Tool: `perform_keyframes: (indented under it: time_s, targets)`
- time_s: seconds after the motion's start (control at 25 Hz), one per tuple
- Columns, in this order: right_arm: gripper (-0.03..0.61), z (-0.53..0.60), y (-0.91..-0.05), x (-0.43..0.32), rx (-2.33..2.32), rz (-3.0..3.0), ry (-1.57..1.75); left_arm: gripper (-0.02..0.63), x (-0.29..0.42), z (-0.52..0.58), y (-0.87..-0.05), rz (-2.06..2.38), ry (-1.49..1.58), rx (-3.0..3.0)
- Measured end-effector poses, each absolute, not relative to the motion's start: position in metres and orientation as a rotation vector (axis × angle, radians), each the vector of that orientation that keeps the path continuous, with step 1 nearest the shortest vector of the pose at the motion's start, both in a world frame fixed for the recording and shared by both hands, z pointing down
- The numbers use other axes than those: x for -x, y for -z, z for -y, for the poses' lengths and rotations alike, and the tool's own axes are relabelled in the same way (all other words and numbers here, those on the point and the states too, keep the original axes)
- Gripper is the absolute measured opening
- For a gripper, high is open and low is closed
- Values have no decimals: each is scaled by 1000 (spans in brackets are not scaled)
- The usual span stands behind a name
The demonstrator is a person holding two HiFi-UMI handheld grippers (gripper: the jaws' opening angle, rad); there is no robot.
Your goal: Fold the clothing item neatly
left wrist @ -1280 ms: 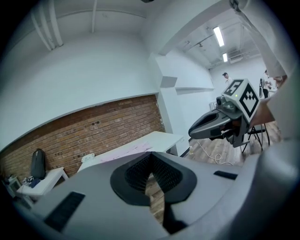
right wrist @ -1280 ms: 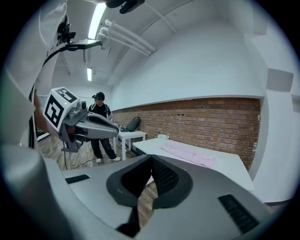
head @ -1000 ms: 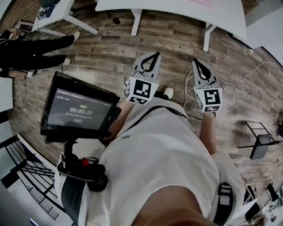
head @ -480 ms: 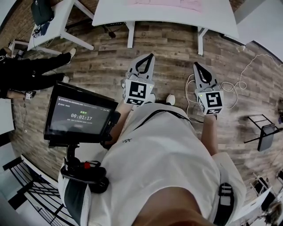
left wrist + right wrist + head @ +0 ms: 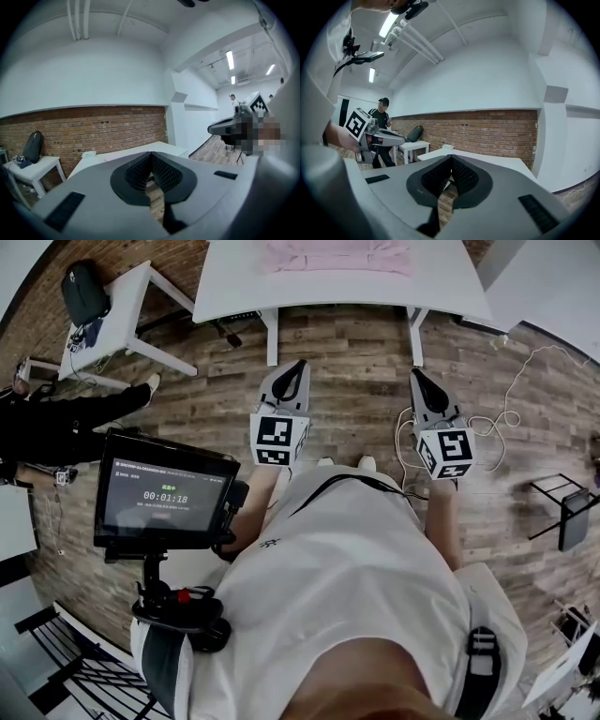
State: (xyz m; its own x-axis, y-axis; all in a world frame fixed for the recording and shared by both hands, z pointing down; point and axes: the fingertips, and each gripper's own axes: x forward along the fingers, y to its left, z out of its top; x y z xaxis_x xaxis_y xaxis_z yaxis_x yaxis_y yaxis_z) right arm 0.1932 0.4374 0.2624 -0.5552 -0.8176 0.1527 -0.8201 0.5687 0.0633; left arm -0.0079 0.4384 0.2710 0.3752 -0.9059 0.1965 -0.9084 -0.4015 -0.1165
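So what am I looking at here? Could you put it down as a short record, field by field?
left gripper: shut, empty, held over the wooden floor
right gripper: shut, empty, level with the left one
clothing: pink garment lying on the white table ahead
contact: neither gripper touches the garment
nearby: screen on a stand at the person's left, showing a timer

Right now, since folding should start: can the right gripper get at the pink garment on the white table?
Probably not yet. The right gripper hangs shut over the wooden floor, short of the white table, with the pink garment farther back. Nothing stands between; a step forward should do.
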Motion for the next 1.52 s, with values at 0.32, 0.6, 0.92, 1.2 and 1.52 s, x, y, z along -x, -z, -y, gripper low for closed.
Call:
perform_keyframes:
  time_s: [0.32, 0.6, 0.92, 1.2, 1.52]
  targets:
    - [5, -421, -259, -194, -1411, 2669, -88, 2, 20, -422, -267, 1748, -296, -2564]
    - [5, -419, -264, -191, -1385, 2665, -96, 2, 13, -423, -270, 1735, -309, -2577]
    - [5, -417, -260, -191, -1382, 2676, -86, 2, 16, -421, -270, 1750, -324, -2574]
    - [5, -412, -259, -189, -1365, 2688, -80, 2, 16, -418, -268, 1762, -323, -2574]
    - [5, -409, -257, -187, -1357, 2694, -69, 2, 19, -415, -267, 1769, -330, -2578]
